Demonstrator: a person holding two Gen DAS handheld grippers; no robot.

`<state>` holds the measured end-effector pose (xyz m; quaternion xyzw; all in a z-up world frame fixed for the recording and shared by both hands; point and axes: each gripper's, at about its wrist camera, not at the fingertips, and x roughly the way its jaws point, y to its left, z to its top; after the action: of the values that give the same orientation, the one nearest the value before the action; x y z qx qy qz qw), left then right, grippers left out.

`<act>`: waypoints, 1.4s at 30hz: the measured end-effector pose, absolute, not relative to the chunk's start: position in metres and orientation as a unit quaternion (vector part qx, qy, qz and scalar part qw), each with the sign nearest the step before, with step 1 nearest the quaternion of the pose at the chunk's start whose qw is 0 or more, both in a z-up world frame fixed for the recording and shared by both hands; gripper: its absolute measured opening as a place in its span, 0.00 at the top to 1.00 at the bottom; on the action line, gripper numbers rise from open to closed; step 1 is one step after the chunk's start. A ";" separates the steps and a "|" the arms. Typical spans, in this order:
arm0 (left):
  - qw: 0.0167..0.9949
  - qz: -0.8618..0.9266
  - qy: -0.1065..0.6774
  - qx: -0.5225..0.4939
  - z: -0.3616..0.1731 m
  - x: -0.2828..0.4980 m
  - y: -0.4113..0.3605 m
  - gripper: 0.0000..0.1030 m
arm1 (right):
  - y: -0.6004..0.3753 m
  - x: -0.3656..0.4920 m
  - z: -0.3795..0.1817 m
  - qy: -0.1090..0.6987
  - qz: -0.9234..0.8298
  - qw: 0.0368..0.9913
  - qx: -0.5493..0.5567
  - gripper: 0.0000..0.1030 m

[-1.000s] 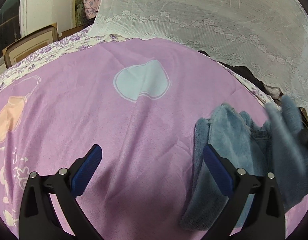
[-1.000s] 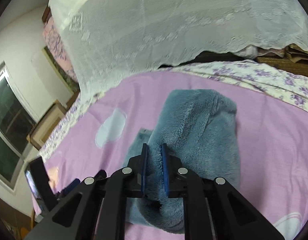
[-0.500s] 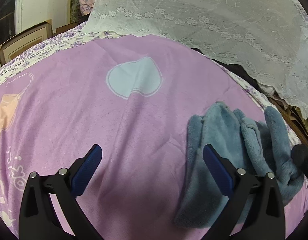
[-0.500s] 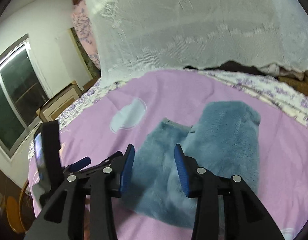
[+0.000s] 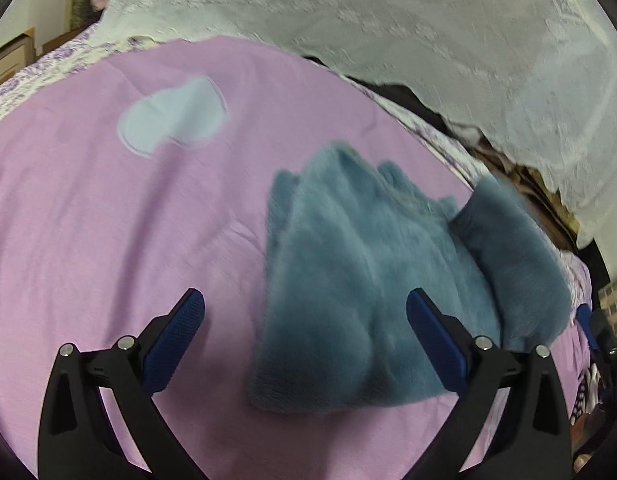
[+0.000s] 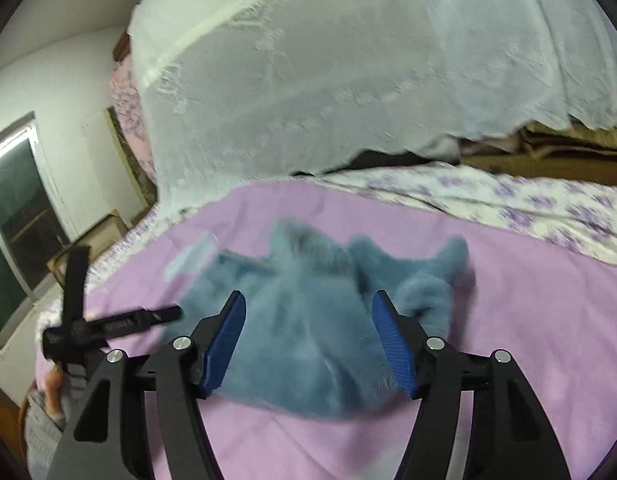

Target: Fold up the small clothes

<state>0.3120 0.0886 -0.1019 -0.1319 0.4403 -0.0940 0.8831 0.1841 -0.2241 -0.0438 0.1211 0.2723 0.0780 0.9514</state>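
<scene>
garment: one blue fleece piece (image 5: 360, 292), bunched mid-bed on the pink blanket (image 5: 108, 240)
left claw (image 5: 304, 340): jaws apart, empty
right claw (image 6: 308, 344): jaws just opened, fleece behind them, not pinched
risk: loose fold may flop open; motion blur, layers possibly uneven
count: one garment, two claws

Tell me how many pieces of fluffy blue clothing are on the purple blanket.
1: a fluffy blue garment lying rumpled on the purple blanket, in front of both open grippers. Its folds may hide a second small piece.
</scene>
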 end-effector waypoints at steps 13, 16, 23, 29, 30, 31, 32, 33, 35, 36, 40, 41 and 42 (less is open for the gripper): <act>0.903 -0.078 0.421 -0.021 -0.100 0.307 0.015 0.04 | -0.322 0.178 -0.162 0.388 0.100 0.805 0.438 0.31; 0.897 -0.079 0.433 -0.039 -0.104 0.312 0.027 0.04 | -0.317 0.187 -0.170 0.379 0.092 0.795 0.465 0.31; 0.910 -0.054 0.410 -0.029 -0.088 0.309 0.057 0.04 | -0.310 0.225 -0.176 0.351 0.018 0.805 0.479 0.44; 0.900 -0.018 0.427 -0.080 -0.108 0.322 0.109 0.04 | -0.281 0.233 -0.144 0.324 -0.014 0.880 0.346 0.72; 0.896 -0.003 0.436 -0.085 -0.113 0.327 0.116 0.04 | -0.276 0.233 -0.136 0.319 -0.014 0.887 0.333 0.72; 0.891 0.000 0.444 -0.094 -0.115 0.330 0.123 0.04 | -0.270 0.234 -0.123 0.310 -0.011 0.895 0.321 0.72; 0.889 -0.008 0.445 -0.108 -0.115 0.330 0.127 0.04 | -0.264 0.235 -0.115 0.303 -0.008 0.900 0.313 0.72; 0.888 -0.014 0.444 -0.122 -0.113 0.330 0.131 0.04 | -0.260 0.238 -0.108 0.299 -0.007 0.904 0.306 0.72; 0.892 -0.018 0.431 -0.133 -0.105 0.325 0.137 0.04 | -0.242 0.244 -0.090 0.290 -0.001 0.916 0.278 0.72; 0.896 -0.015 0.424 -0.130 -0.102 0.322 0.138 0.04 | -0.235 0.246 -0.084 0.288 0.001 0.919 0.268 0.72; 0.905 -0.006 0.406 -0.124 -0.091 0.315 0.143 0.04 | -0.200 0.256 -0.061 0.284 0.018 0.931 0.228 0.72; 0.905 -0.009 0.405 -0.132 -0.089 0.314 0.146 0.04 | -0.193 0.256 -0.058 0.284 0.023 0.933 0.221 0.72; 0.904 -0.010 0.405 -0.136 -0.088 0.316 0.148 0.04 | -0.187 0.259 -0.055 0.283 0.026 0.934 0.215 0.73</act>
<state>0.3156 0.1476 -0.0878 -0.1361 0.4053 -0.0102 0.9039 0.2585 -0.1868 -0.0547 0.2148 0.2828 0.0263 0.9344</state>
